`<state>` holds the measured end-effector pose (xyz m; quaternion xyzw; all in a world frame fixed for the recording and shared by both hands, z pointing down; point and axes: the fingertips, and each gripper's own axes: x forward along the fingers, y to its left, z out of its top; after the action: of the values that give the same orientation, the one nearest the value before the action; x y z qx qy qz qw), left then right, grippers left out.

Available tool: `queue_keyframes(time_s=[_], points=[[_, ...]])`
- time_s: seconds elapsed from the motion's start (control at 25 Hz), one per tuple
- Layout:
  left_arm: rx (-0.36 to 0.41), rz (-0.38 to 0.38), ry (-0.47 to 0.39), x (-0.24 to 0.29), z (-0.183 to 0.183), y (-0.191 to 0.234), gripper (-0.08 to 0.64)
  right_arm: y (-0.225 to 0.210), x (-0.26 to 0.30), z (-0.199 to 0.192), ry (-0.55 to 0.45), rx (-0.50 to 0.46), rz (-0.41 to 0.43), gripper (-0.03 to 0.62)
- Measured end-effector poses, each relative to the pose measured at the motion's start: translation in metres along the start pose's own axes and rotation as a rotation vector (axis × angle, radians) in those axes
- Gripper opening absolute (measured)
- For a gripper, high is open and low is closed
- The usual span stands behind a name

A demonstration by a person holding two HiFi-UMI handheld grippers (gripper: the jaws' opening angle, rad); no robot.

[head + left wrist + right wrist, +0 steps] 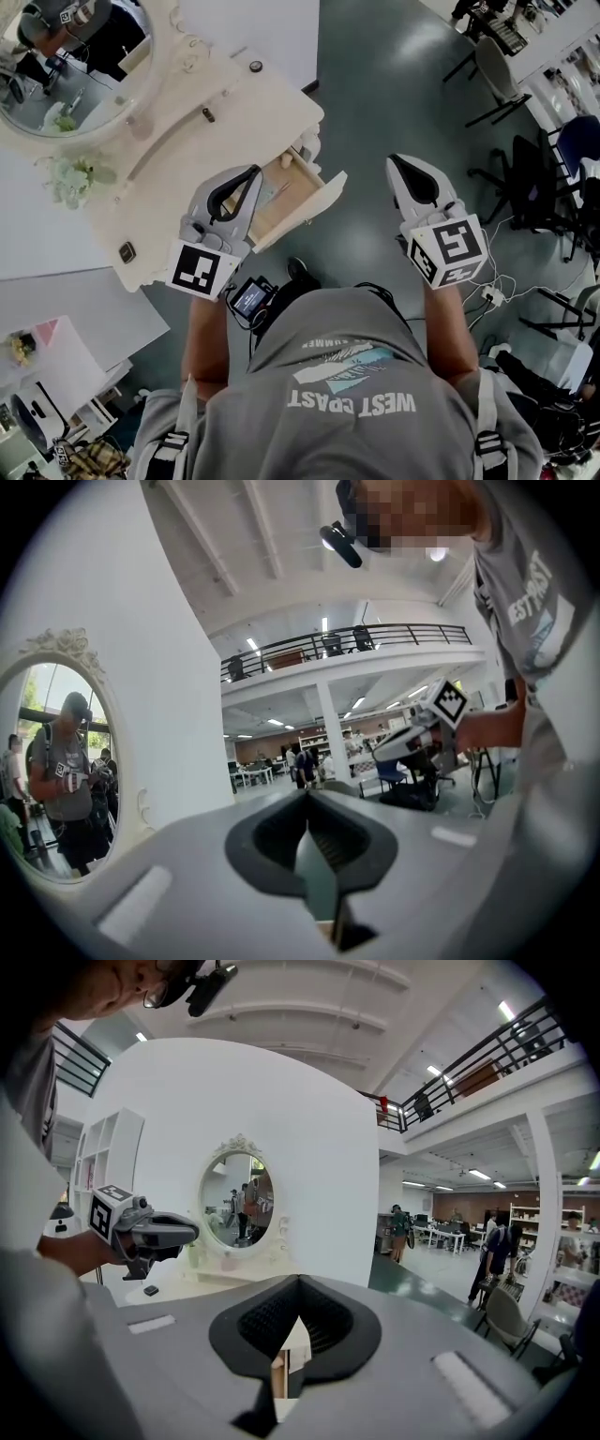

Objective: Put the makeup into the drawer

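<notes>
At a cream vanity (239, 131) in an open-plan workshop, you stand over its pulled-out drawer (298, 195) w/ both tools empty: the left gripper (251, 176) hangs right above the drawer's open mouth, the right gripper (397, 163) well off to the side over bare floor (375, 84). Jaws on both are pressed together at the tips w/ nothing between them, as each gripper view shows. The drawer prob. stands open so the makeup can go straight in, and the closed, near-level grippers suggest you're btwn picks, not mid-grasp. The makeup, as best judged, is the small dark pieces on the tabletop, not in the drawer: a square compact (127, 251) at the corner nearest you, a short tube (208, 114) mid-top, a round pot (256, 67) by the far edge. Whether anything lies inside the drawer can't be told. The top is smooth pale cream w/ carved edges, an oval mirror (75, 66) and a sprig of pale flowers (73, 178) on its mirror side. Around it: grey-green polished floor, a white partition behind, office chairs (497, 75) and loose cables (497, 286) to your right, a railed mezzanine (347, 644) beyond
</notes>
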<state>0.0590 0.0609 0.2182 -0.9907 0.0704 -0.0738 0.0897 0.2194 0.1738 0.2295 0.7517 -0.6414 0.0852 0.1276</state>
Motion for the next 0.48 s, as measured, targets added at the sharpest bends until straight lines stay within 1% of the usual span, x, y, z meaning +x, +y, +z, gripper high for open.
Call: queue_keyframes(time_s=[0.2, 0.32, 0.48], points=[[-0.01, 0.018, -0.006, -0.003, -0.008, 0.038, 0.002, -0.006, 0.033, 0.019, 0.002, -0.022, -0.027, 0.0], [-0.036, 0.052, -0.014, -0.01, -0.017, 0.061, 0.002, 0.002, 0.06, 0.028, 0.017, -0.048, 0.0, 0.002], [-0.069, 0.106, 0.007, -0.018, -0.031, 0.087, 0.002, 0.006, 0.105, 0.039, 0.026, -0.075, 0.048, 0.002]])
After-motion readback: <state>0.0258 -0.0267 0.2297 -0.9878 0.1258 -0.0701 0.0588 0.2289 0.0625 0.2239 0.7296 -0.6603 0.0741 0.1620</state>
